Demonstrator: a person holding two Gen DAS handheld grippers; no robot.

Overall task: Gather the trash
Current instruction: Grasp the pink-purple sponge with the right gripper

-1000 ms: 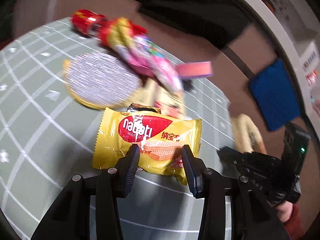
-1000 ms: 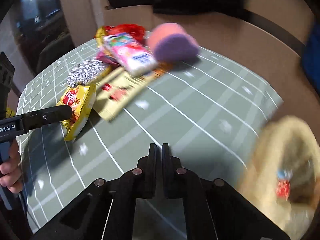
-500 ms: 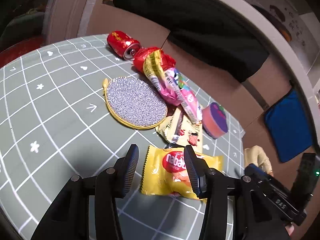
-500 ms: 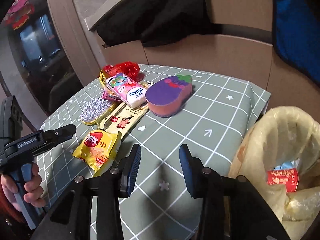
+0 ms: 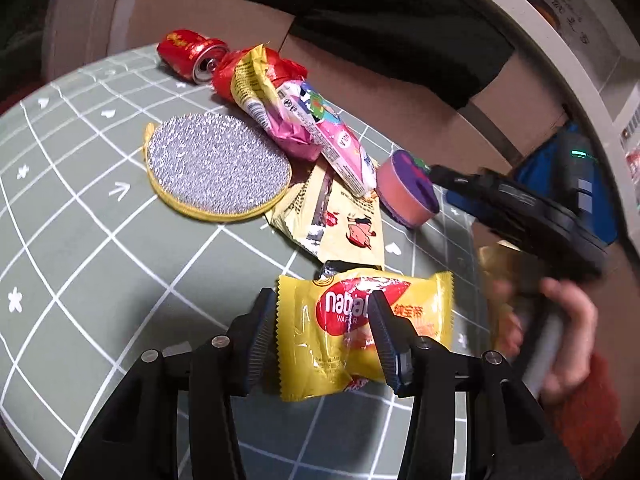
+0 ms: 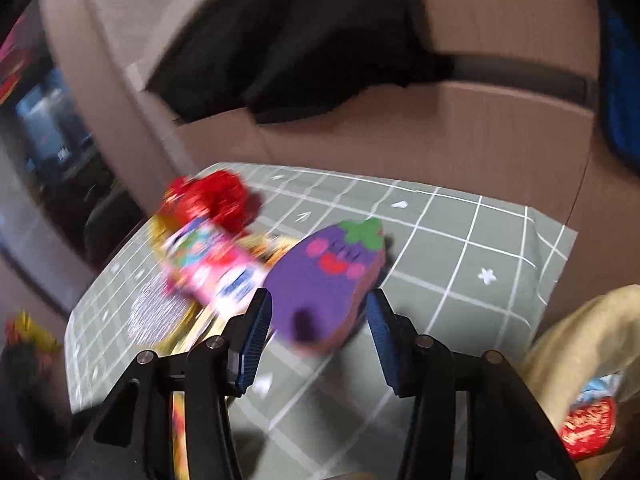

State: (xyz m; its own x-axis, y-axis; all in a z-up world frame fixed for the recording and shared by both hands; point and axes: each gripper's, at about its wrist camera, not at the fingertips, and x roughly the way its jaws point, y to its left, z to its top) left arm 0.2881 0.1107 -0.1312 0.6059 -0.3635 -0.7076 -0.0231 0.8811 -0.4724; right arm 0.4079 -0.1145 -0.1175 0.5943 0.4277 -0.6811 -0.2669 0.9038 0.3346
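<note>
A yellow wafer packet lies flat on the grey-green gridded table. My left gripper is open over it, one finger at its left edge and the other in front of its middle. A purple eggplant-shaped sponge sits further right, also seen as the sponge from the side. My right gripper frames it with jaws opening and nothing pressed between them. A beige trash bag hangs at the table's right edge with a red wrapper inside.
Behind the packet lie a beige snack wrapper, a pink packet, a crumpled red and yellow wrapper, a red can and a round silver scrubber. A hand holds the right tool.
My right gripper went from shut to open and swung left from the bag toward the purple sponge. My left gripper shifted so the yellow packet now sits between its fingers.
</note>
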